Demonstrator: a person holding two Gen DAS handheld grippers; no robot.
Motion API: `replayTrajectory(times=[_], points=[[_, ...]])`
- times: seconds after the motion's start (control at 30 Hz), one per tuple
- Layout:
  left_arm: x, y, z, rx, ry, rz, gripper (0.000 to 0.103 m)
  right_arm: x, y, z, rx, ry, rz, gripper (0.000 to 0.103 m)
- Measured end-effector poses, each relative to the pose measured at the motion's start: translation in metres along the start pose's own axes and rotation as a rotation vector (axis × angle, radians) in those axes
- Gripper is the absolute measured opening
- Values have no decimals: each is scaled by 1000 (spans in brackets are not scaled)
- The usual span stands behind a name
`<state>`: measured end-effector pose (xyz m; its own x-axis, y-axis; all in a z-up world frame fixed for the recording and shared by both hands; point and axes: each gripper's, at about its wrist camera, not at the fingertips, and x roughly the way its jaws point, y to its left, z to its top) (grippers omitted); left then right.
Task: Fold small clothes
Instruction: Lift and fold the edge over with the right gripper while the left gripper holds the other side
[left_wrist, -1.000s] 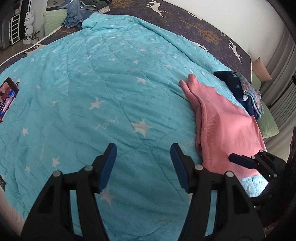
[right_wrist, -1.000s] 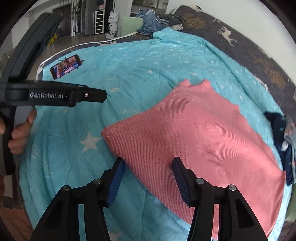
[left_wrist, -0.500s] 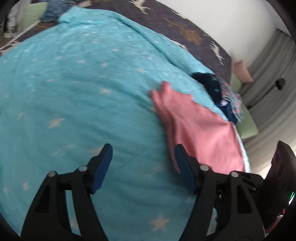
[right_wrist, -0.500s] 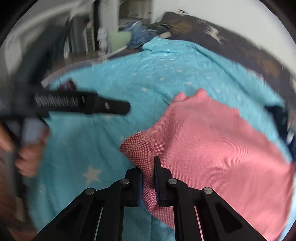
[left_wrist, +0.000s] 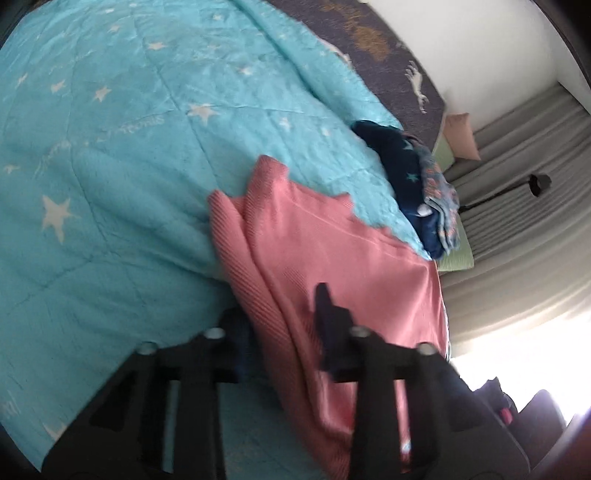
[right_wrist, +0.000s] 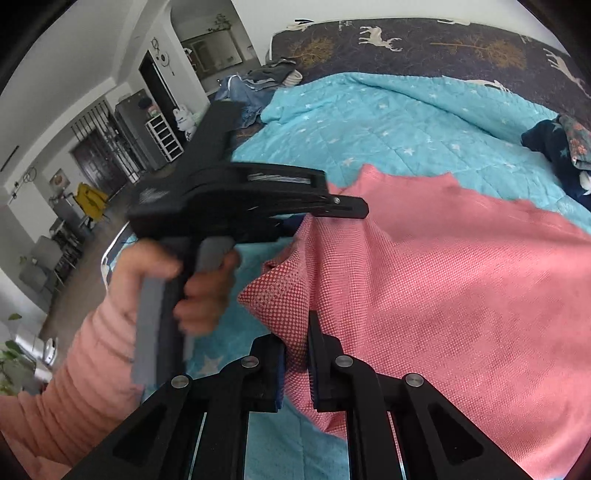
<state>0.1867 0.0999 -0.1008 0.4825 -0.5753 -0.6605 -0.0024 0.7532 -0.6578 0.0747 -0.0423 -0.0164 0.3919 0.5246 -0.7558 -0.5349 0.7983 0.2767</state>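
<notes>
The right gripper (right_wrist: 295, 354) is clamped on a lifted corner of the pink cloth (right_wrist: 461, 295), its black fingers (right_wrist: 321, 350) pinching the weave from both sides. The rest of the cloth spreads over the blue quilt (right_wrist: 388, 122) on the bed. To the left, a hand (right_wrist: 199, 291) in a pink sleeve (right_wrist: 85, 373) grips the handle of the left gripper (right_wrist: 364, 211), whose tip meets the cloth's upper edge; blur makes it hard to say, but its jaws seem to be closing on that edge. A dark folded pile (right_wrist: 557, 155) sits at the quilt's right, and loose clothes (right_wrist: 258, 81) lie at the far end.
</notes>
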Motion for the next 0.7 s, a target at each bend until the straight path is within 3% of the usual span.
replayTrajectory(times=[0.43,0.47,0.7], points=[[-19,-36,4,67,-51,154,18,-27,-23,-3,91,-60,92,9],[-22,-43,3,85,-61,157,11,-32,-27,-4,104,-74,100,9],[-40,-81,2,155,-110,131,10,-55,-43,-9,140,-121,132,8]])
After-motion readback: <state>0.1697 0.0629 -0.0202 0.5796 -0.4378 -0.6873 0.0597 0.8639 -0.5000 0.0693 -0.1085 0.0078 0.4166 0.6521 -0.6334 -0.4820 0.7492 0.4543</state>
